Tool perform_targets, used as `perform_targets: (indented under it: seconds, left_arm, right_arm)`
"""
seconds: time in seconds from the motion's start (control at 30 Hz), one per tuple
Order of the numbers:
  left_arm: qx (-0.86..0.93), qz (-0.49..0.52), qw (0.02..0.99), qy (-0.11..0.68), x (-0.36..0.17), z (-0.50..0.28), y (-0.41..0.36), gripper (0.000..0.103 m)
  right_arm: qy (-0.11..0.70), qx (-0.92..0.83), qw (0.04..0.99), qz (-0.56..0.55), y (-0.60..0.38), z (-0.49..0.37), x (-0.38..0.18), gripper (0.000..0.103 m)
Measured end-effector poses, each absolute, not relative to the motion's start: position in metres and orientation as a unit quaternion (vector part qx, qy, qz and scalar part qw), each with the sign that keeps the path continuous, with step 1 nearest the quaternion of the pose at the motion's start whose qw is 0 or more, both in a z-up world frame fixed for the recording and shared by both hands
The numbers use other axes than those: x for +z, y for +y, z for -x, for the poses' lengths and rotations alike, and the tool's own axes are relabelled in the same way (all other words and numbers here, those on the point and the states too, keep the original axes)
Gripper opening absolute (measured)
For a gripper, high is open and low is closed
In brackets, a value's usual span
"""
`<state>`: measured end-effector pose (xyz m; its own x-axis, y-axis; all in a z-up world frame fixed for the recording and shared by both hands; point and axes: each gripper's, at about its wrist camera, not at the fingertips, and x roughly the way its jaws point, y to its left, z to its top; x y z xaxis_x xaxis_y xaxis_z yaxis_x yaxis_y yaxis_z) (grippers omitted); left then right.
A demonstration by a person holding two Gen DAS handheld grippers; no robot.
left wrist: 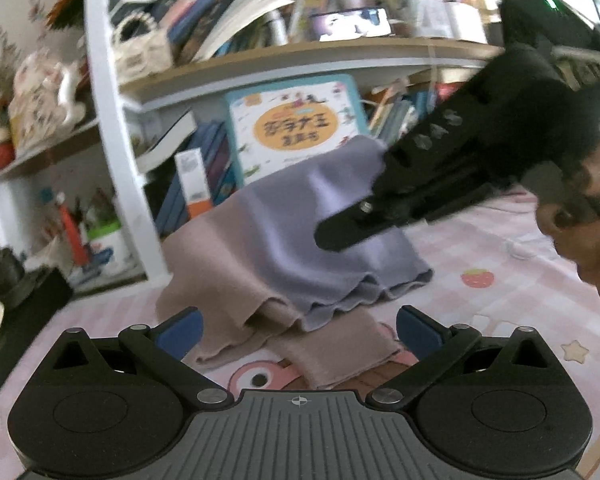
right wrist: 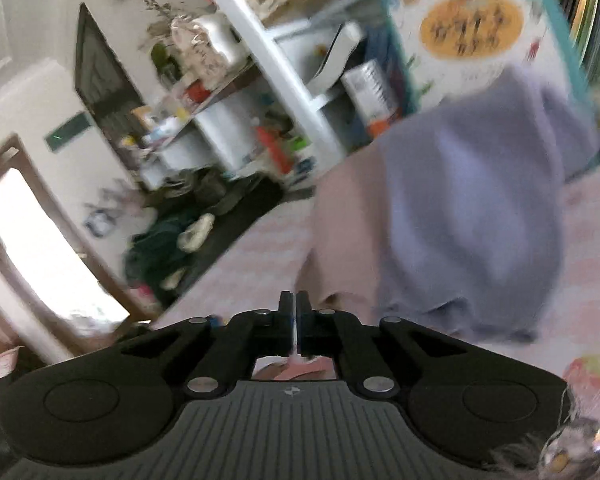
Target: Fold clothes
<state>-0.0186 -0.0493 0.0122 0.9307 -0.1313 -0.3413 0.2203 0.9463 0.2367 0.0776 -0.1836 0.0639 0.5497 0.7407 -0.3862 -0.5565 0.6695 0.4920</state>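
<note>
A two-tone cloth, lavender (left wrist: 300,236) on one side and dusty pink (left wrist: 216,280) on the other, hangs raised above the pink patterned bed sheet (left wrist: 500,312). In the left wrist view my right gripper (left wrist: 332,236) reaches in from the right, in front of the raised lavender part; whether it grips the cloth is not clear. My left gripper (left wrist: 298,332) is open, its blue pads (left wrist: 184,330) either side of the cloth's lower hem. In the right wrist view the right gripper (right wrist: 293,308) is shut, with the cloth (right wrist: 460,220) hanging to its right.
A white bookshelf (left wrist: 112,120) full of books stands behind the bed, with a large children's book (left wrist: 296,124) leaning on it. Dark bags and shoes (right wrist: 188,232) lie on the floor to the left. A doorway (right wrist: 40,240) is at far left.
</note>
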Motion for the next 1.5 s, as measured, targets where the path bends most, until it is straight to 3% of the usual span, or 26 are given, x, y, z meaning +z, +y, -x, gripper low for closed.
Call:
perform_targets:
  seconds: [0.07, 0.1, 0.13, 0.2, 0.47, 0.7, 0.77, 0.8, 0.83, 1.5]
  left_arm:
    - [-0.096, -0.147, 0.972, 0.154, 0.013, 0.021, -0.055, 0.103]
    - [-0.097, -0.148, 0.972, 0.152, 0.013, 0.022, -0.055, 0.103]
    - [-0.098, -0.148, 0.972, 0.151, 0.013, 0.023, -0.056, 0.103]
    - [-0.098, -0.145, 0.972, 0.155, 0.012, 0.022, -0.054, 0.103]
    - [-0.094, -0.122, 0.972, 0.176, 0.009, 0.017, -0.040, 0.103]
    - [-0.117, -0.113, 0.970, 0.181, 0.011, 0.017, -0.031, 0.103]
    - [-0.118, -0.110, 0.971, 0.176, 0.013, 0.016, -0.031, 0.103]
    - [-0.118, -0.112, 0.971, 0.172, 0.015, 0.016, -0.032, 0.103]
    - [-0.119, -0.114, 0.972, 0.168, 0.017, 0.016, -0.033, 0.103]
    - [-0.098, -0.186, 0.971, 0.116, 0.019, 0.029, -0.081, 0.103]
  right_arm:
    - [0.273, 0.323, 0.895, -0.143, -0.196, -0.087, 0.067, 0.014]
    - [0.268, 0.299, 0.905, -0.140, -0.204, -0.094, 0.067, 0.031]
    - [0.267, 0.278, 0.912, -0.142, -0.212, -0.103, 0.065, 0.061]
    - [0.273, 0.251, 0.918, -0.143, -0.225, -0.122, 0.060, 0.082]
    - [0.310, 0.211, 0.918, -0.129, -0.237, -0.194, 0.031, 0.083]
    - [0.281, 0.271, 0.907, -0.159, -0.239, -0.232, 0.027, 0.079]
    - [0.270, 0.294, 0.901, -0.173, -0.241, -0.229, 0.033, 0.056]
    - [0.266, 0.303, 0.898, -0.178, -0.242, -0.227, 0.037, 0.028]
    - [0.270, 0.301, 0.897, -0.178, -0.240, -0.224, 0.039, 0.006]
    - [0.334, 0.442, 0.778, -0.298, -0.179, -0.070, 0.085, 0.007]
